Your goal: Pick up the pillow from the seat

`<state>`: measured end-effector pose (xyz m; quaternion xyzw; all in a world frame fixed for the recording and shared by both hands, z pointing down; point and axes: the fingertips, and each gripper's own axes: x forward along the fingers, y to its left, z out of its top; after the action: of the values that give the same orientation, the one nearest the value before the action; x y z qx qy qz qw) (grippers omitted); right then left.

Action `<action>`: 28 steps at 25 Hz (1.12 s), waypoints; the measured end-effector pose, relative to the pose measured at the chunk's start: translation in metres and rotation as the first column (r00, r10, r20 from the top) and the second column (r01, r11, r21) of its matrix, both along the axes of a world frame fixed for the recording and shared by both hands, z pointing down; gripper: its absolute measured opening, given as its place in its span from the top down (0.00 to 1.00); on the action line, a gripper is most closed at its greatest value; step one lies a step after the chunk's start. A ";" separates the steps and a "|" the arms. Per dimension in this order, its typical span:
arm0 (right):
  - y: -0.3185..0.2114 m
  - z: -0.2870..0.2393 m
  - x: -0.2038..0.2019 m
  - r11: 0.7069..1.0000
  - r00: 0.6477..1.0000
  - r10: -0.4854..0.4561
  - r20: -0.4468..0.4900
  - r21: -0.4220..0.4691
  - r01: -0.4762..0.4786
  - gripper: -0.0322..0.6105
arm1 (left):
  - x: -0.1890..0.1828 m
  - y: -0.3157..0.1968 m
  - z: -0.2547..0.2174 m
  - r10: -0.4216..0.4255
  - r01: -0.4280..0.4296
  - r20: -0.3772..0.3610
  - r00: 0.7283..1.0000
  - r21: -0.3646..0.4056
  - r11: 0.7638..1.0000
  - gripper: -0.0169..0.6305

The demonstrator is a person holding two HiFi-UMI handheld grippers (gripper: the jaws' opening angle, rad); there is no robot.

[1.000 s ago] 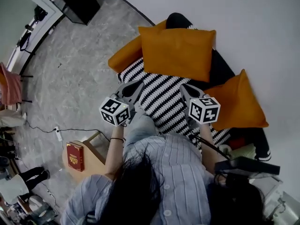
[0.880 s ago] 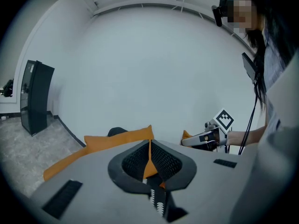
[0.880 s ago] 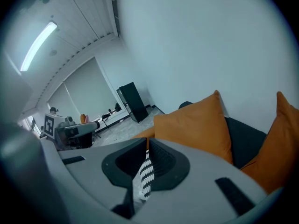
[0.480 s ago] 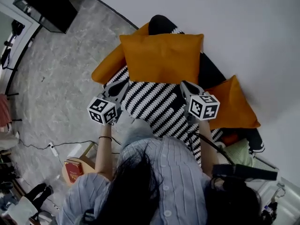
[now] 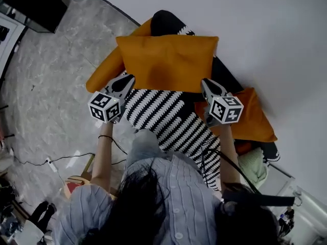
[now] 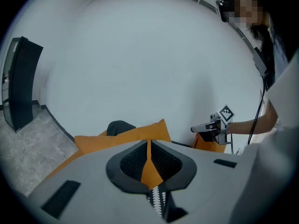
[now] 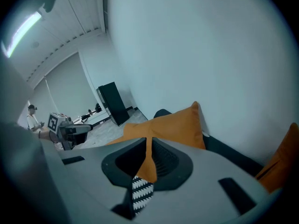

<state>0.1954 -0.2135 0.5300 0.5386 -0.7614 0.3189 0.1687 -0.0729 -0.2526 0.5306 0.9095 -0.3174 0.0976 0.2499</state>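
A: How far along is the pickup?
B: Not begun, I'd judge. The big orange pillow (image 5: 166,60) lies on the seat (image 5: 167,20) at the far end of the striped throw (image 5: 168,116), not lifted.
A: And the tools?
B: The left hand-held gripper (image 5: 129,79) is at the throw's far left edge, the right hand-held gripper (image 5: 206,83) at its far right edge. Both have jaws pressed together, pinching nothing. I cannot tell whether they touch the pillow. Left to do: spread, grip, lift.
A: Counts?
B: Three orange pillows: the big one, a second pillow (image 5: 102,74) left of the throw, a third pillow (image 5: 253,121) right of it. One throw, two grippers
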 end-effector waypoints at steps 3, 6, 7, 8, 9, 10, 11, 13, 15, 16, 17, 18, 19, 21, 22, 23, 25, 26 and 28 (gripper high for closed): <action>-0.023 0.011 0.016 1.000 0.999 0.030 -0.033 -0.010 -0.030 0.90 | 0.006 -0.016 0.017 0.052 -0.052 0.006 0.999 -0.029 0.998 0.95; -0.047 0.020 0.032 0.997 0.997 0.073 -0.038 -0.030 -0.074 0.90 | 0.008 -0.030 0.033 0.099 -0.098 0.024 0.995 -0.053 0.994 0.95; -0.057 0.022 0.038 0.995 0.995 0.088 -0.037 -0.034 -0.089 0.90 | 0.008 -0.037 0.037 0.108 -0.107 0.027 0.994 -0.055 0.993 0.95; -0.067 0.024 0.044 0.994 0.994 0.103 -0.037 -0.037 -0.104 0.89 | 0.007 -0.046 0.040 0.112 -0.110 0.029 0.993 -0.056 0.992 0.95; -0.077 0.026 0.049 0.992 0.992 0.117 -0.037 -0.040 -0.118 0.88 | 0.005 -0.056 0.043 0.111 -0.109 0.034 0.993 -0.056 0.992 0.94; -0.087 0.028 0.054 0.991 0.991 0.129 -0.036 -0.043 -0.130 0.86 | 0.001 -0.066 0.047 0.105 -0.103 0.040 0.994 -0.058 0.993 0.94; -0.097 0.030 0.058 0.989 0.990 0.139 -0.036 -0.049 -0.140 0.81 | -0.004 -0.077 0.051 0.096 -0.093 0.046 0.994 -0.062 0.994 0.93; -0.116 0.035 0.067 0.985 0.987 0.158 -0.039 -0.062 -0.160 0.75 | -0.015 -0.097 0.061 0.073 -0.068 0.052 0.996 -0.081 0.994 0.90; -0.130 0.039 0.075 0.981 0.983 0.176 -0.044 -0.075 -0.179 0.70 | -0.027 -0.115 0.074 0.052 -0.046 0.051 0.997 -0.109 0.993 0.85; -0.136 0.043 0.078 0.980 0.983 0.180 -0.046 -0.082 -0.183 0.66 | -0.033 -0.123 0.081 0.044 -0.037 0.055 0.998 -0.123 0.992 0.82; -0.142 0.047 0.081 0.979 0.982 0.180 -0.053 -0.090 -0.184 0.62 | -0.040 -0.132 0.088 0.038 -0.029 0.064 0.997 -0.135 0.990 0.79; -0.147 0.052 0.083 0.979 0.983 0.176 -0.062 -0.096 -0.181 0.58 | -0.046 -0.141 0.096 0.032 -0.020 0.078 0.996 -0.143 0.990 0.77; -0.152 0.057 0.084 0.979 0.983 0.169 -0.072 -0.100 -0.176 0.55 | -0.052 -0.149 0.104 0.025 -0.010 0.095 0.995 -0.148 0.989 0.75; -0.160 0.063 0.088 0.979 0.982 0.163 -0.094 -0.107 -0.173 0.52 | -0.062 -0.163 0.119 0.007 0.013 0.121 0.993 -0.160 0.987 0.67; -0.162 0.065 0.092 0.977 0.980 0.170 -0.107 -0.110 -0.181 0.51 | -0.065 -0.169 0.125 -0.005 0.025 0.122 0.992 -0.167 0.986 0.61; -0.165 0.066 0.096 0.975 0.976 0.182 -0.118 -0.110 -0.195 0.50 | -0.067 -0.175 0.131 -0.018 0.038 0.114 0.993 -0.177 0.983 0.57; -0.171 0.071 0.103 0.968 0.971 0.210 -0.112 -0.113 -0.223 0.49 | -0.070 -0.188 0.145 -0.059 0.075 0.080 0.995 -0.209 0.975 0.54; -0.174 0.077 0.103 0.965 0.971 0.220 -0.093 -0.123 -0.231 0.49 | -0.072 -0.194 0.154 -0.085 0.098 0.063 0.994 -0.229 0.969 0.54; -0.180 0.090 0.101 0.959 0.971 0.234 -0.049 -0.154 -0.238 0.48 | -0.076 -0.205 0.174 -0.132 0.140 0.045 0.990 -0.272 0.952 0.52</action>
<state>0.2960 -0.3931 0.6196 0.6152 -0.6613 0.3880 0.1833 -0.1485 -0.4576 0.7046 0.8407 -0.3659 0.1353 0.3756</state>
